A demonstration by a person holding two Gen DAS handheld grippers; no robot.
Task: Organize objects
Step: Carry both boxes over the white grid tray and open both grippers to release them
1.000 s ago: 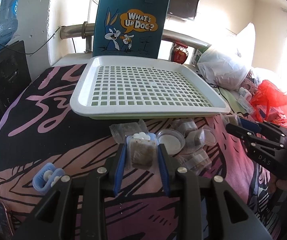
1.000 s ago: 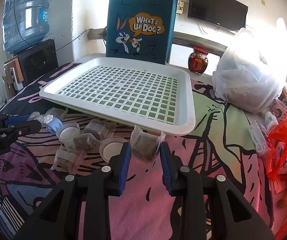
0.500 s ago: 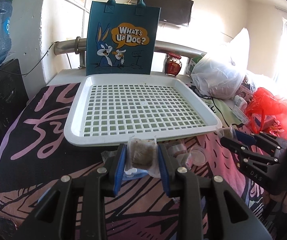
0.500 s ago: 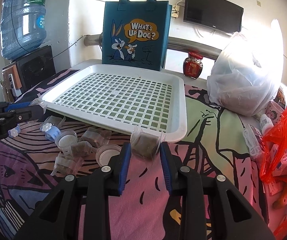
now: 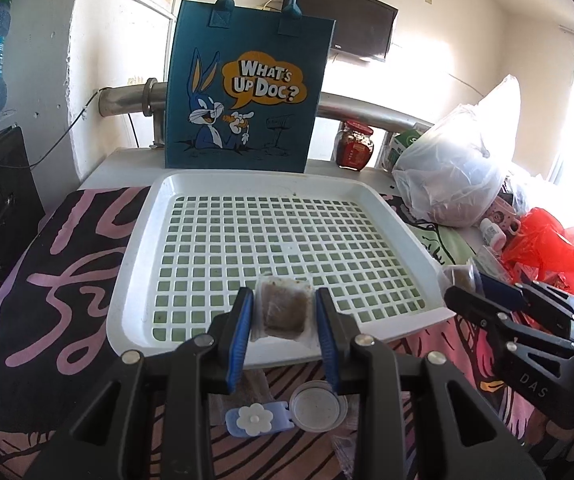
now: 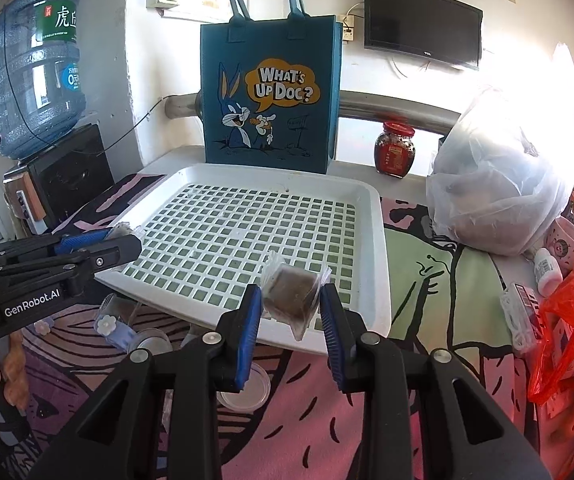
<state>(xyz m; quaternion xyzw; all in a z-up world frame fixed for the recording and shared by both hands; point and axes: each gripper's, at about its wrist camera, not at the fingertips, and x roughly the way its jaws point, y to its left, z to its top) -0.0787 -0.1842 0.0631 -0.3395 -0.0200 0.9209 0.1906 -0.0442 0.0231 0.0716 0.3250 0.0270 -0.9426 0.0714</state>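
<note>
With both claws clenched on packets, the left gripper (image 5: 283, 312) holds its brown sachet (image 5: 284, 312) over the white tray's (image 5: 139, 248) near edge, the right gripper (image 6: 292, 312) its own packet (image 6: 293, 294) over the near right corner, presumably to set them inside.

Two hand-held grippers: the left hand-held gripper (image 5: 283, 312) and the right hand-held gripper (image 6: 292, 306). Two clear packets of brown stuff, one packet (image 5: 285, 308) in the left, another packet (image 6: 293, 292) in the right. One white tray (image 5: 135, 240). One blue tote bag (image 5: 247, 92). One red-lidded jar (image 6: 394, 148). One water jug (image 6: 35, 68).
</note>
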